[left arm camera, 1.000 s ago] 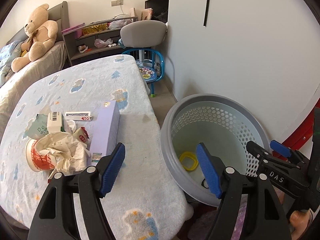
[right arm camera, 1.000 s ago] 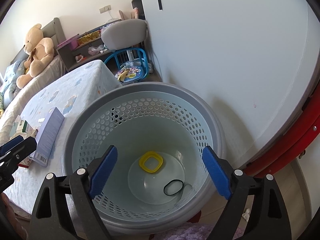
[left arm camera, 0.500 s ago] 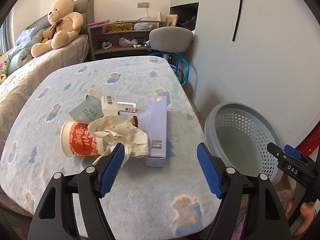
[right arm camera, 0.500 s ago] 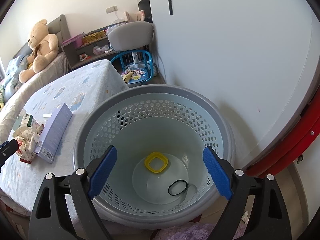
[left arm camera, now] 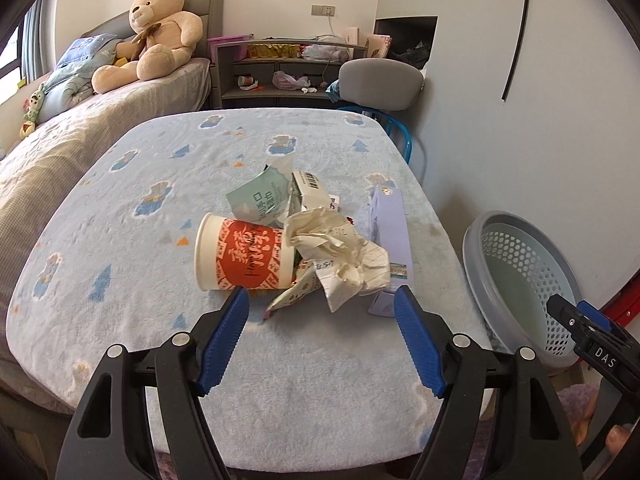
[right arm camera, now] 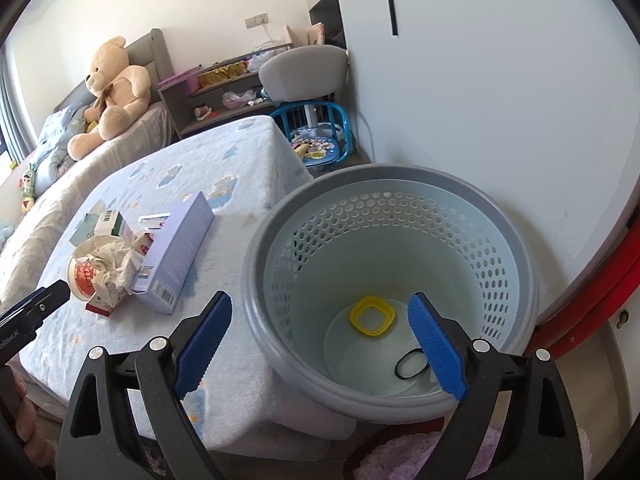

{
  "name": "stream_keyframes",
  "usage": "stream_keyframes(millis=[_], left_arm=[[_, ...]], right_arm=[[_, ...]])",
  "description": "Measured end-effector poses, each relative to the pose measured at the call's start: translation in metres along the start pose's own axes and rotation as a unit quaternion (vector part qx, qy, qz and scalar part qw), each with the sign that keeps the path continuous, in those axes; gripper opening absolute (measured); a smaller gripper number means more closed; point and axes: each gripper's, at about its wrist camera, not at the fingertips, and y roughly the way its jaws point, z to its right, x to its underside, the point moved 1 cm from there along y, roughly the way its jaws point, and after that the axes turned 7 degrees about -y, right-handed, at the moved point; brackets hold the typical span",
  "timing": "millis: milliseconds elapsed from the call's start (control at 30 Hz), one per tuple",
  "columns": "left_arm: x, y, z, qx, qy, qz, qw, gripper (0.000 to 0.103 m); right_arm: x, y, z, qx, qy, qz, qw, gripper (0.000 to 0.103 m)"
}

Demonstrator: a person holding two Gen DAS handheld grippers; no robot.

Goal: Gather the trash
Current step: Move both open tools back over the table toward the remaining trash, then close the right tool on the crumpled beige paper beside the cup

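A trash pile lies on the blue blanket-covered table: a tipped red-and-white paper cup, crumpled paper, a teal wrapper, a small barcode box and a long lilac box. My left gripper is open and empty, just in front of the cup and paper. The grey perforated bin stands right of the table, holding a yellow ring and a black band. My right gripper is open and empty above the bin's near rim. The pile also shows in the right wrist view.
A bed with a teddy bear lies at the back left. A grey shelf, a grey chair and a blue stool stand behind the table. A white wall is right of the bin.
My left gripper has swung left from the bin to face the trash pile on the table. My right gripper has pulled back slightly from the bin. Both stay open.
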Motion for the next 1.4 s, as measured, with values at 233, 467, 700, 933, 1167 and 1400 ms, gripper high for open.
stream_keyframes(millis=[233, 467, 700, 933, 1167, 1400], left_arm=[[0.003, 0.001, -0.027, -0.016, -0.016, -0.004, 0.9997, 0.072], [0.005, 0.004, -0.048, -0.028, -0.028, -0.008, 0.9992, 0.072], [0.005, 0.008, -0.059, -0.032, -0.034, -0.01, 0.9989, 0.072], [0.001, 0.011, -0.066, -0.033, -0.039, -0.01, 0.9986, 0.072], [0.0, 0.013, -0.069, -0.035, -0.039, -0.008, 0.9986, 0.072], [-0.001, 0.017, -0.074, -0.033, -0.044, -0.014, 0.9984, 0.072]], right_arm=[[-0.005, 0.002, -0.039, -0.033, -0.019, 0.005, 0.999, 0.089], [-0.007, 0.004, -0.074, -0.054, -0.043, 0.005, 0.998, 0.089], [-0.01, 0.01, -0.095, -0.066, -0.05, 0.0, 0.997, 0.089], [-0.014, 0.018, -0.1, -0.072, -0.05, -0.006, 0.996, 0.089], [-0.019, 0.023, -0.109, -0.073, -0.055, -0.005, 0.996, 0.089], [-0.019, 0.033, -0.123, -0.072, -0.066, -0.013, 0.995, 0.089]])
